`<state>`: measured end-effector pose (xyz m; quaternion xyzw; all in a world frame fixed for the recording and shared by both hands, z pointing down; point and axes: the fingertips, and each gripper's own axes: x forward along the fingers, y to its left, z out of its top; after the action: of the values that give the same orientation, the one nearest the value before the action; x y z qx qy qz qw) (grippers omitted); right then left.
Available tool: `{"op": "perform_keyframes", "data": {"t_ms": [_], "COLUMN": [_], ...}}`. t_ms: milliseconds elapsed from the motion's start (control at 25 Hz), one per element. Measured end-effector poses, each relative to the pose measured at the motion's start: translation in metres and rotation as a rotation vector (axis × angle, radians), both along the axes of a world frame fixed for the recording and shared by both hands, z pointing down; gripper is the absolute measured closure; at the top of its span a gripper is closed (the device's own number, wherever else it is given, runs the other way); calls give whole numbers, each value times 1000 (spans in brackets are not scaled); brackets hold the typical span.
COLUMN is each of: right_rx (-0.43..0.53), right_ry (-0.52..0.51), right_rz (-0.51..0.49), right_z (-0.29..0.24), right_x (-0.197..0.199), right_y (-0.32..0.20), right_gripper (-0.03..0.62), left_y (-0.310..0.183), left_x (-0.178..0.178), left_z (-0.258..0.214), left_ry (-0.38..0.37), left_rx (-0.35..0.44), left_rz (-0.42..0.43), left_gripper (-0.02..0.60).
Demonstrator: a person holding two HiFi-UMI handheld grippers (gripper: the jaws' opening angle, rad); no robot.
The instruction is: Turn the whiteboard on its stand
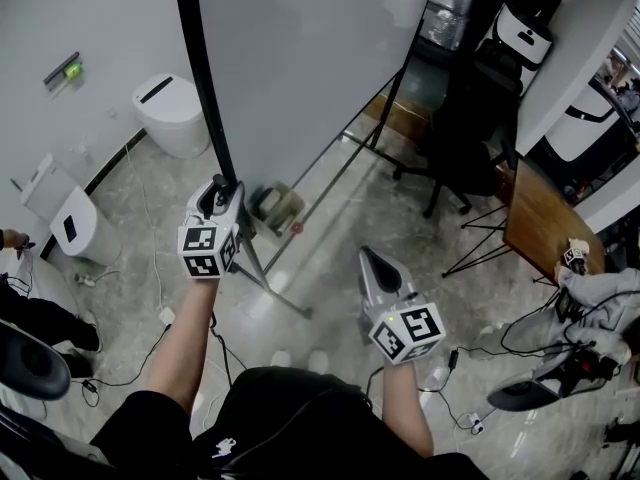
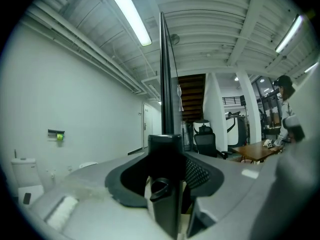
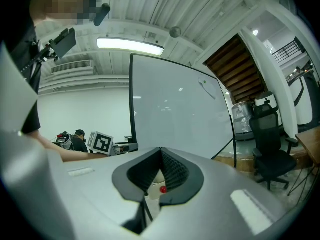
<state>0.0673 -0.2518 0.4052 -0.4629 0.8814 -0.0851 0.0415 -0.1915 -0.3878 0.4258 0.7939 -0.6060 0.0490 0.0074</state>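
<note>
The whiteboard point(image 1: 300, 58) stands upright ahead. Its black side edge point(image 2: 165, 84) runs vertically through the left gripper point(image 1: 220, 196), whose fingers clamp it. The right gripper point(image 1: 378, 268), fingers together and empty, hangs well apart, so the left hand would likely do the turning.

Black short-sleeved shirt point(image 1: 290, 418), perhaps a white logo point(image 1: 225, 448); grey left tool point(image 1: 224, 190) and right tool point(image 1: 366, 258) with marker cubes.

Bright ceiling tubes point(image 2: 127, 14) light my room evenly; faint glare dots the whiteboard point(image 3: 175, 109); both gripper views bulge, corners black.
</note>
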Motion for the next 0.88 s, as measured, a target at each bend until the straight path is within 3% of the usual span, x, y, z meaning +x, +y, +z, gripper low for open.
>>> {"op": "perform_keyframes", "data": {"t_ms": [240,600,880], "right_rx": [10,18,31], "right_ry": [-2,-3,-6], "right_rz": [-16,-32,-9], "right_z": [-3,-4,-10], "right_x": [-5,-9,1], "right_y": [2,11,19], "right_gripper": [586,586,586], "left_y": [8,39,55], "left_x": [-3,5,37], "left_z": [-5,-52,-90], "left_ry": [-18,9,25], "left_rx": [21,133,214], "left_rz": [0,21,102], "left_gripper": [326,328,420]}}
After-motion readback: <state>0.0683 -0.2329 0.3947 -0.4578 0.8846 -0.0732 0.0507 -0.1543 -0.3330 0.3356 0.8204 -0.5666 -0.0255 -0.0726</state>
